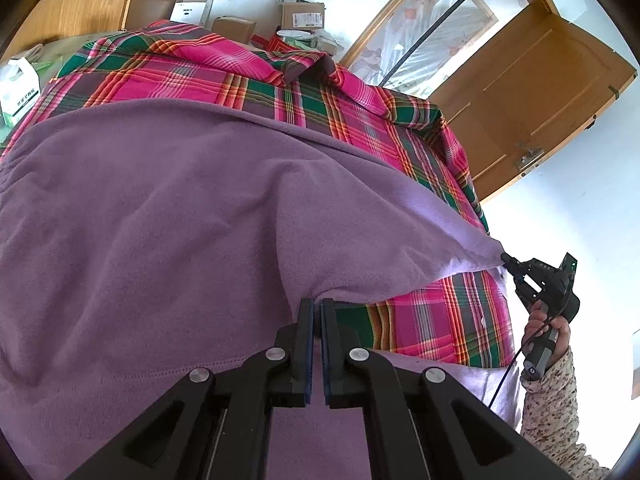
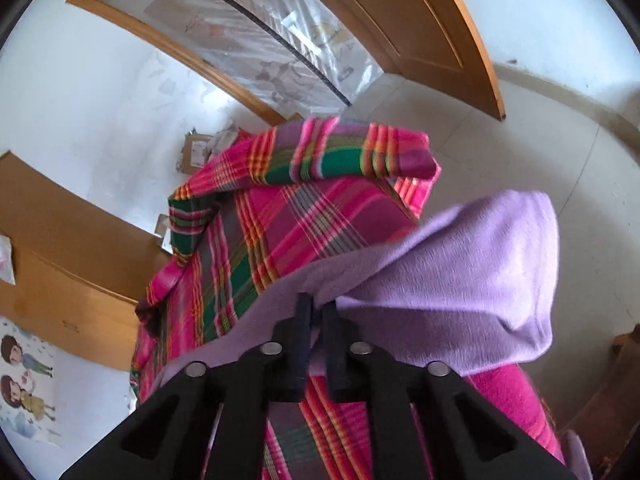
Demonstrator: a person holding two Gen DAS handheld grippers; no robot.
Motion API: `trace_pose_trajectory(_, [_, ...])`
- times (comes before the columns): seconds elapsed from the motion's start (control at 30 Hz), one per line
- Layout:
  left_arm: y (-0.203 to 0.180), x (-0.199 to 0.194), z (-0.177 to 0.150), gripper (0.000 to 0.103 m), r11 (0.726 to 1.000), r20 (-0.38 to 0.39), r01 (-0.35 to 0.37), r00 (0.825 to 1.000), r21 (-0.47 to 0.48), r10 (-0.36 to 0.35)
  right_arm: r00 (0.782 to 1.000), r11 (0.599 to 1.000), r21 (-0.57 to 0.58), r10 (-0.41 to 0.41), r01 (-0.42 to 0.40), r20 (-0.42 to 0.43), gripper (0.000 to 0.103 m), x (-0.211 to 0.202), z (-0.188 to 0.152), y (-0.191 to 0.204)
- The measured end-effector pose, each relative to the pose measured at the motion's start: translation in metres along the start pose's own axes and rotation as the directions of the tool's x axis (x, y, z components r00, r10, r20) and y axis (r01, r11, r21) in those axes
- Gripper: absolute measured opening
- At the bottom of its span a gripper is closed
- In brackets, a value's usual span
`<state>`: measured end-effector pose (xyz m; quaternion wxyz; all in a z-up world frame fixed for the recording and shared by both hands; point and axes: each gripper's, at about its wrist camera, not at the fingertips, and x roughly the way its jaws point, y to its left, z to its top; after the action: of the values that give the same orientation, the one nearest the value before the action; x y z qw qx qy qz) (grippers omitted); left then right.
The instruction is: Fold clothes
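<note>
A purple fleece garment [image 1: 160, 216] is spread over a bed with a pink, green and orange plaid cover [image 1: 280, 92]. My left gripper [image 1: 319, 308] is shut on the garment's near edge, the cloth pinched between its fingers. My right gripper [image 1: 505, 258], held by a hand in a floral sleeve, is seen at the right, shut on a stretched corner of the same garment. In the right wrist view that gripper [image 2: 318, 312] clamps the purple garment [image 2: 460, 280], which bunches up and drapes to the right above the plaid cover [image 2: 280, 232].
Cardboard boxes [image 1: 302, 16] and a white box [image 1: 192, 6] stand against the wall beyond the bed. A tissue pack [image 1: 18, 90] lies at the far left. A wooden door [image 1: 532, 100] stands open at the right, with pale floor [image 2: 500, 148] beside the bed.
</note>
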<state>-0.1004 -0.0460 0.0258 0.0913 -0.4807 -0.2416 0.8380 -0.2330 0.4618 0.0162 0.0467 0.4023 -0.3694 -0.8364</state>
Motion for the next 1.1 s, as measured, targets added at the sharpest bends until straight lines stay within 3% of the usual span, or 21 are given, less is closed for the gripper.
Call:
trace_pose_trajectory(0.47, [-0.004, -0.003, 0.000, 0.003, 1.000, 0.006, 0.008, 1.000, -0.004, -0.008, 0.976, 0.970, -0.244, 0.070, -0.018, 0.205, 0.003, -0.053, 0.031, 0.081])
trace_pose_trajectory(0.77, [-0.002, 0.000, -0.006, 0.003, 1.000, -0.037, -0.004, 0.999, 0.012, 0.005, 0.993, 0.992, -0.093, -0.078, 0.087, 0.092, 0.004, -0.045, -0.012, -0.004])
trace_pose_trajectory(1.1, [-0.001, -0.002, -0.009, 0.003, 0.999, -0.070, -0.024, 0.997, 0.037, 0.027, 0.992, 0.995, -0.017, -0.099, 0.100, 0.079, 0.004, -0.055, -0.042, -0.039])
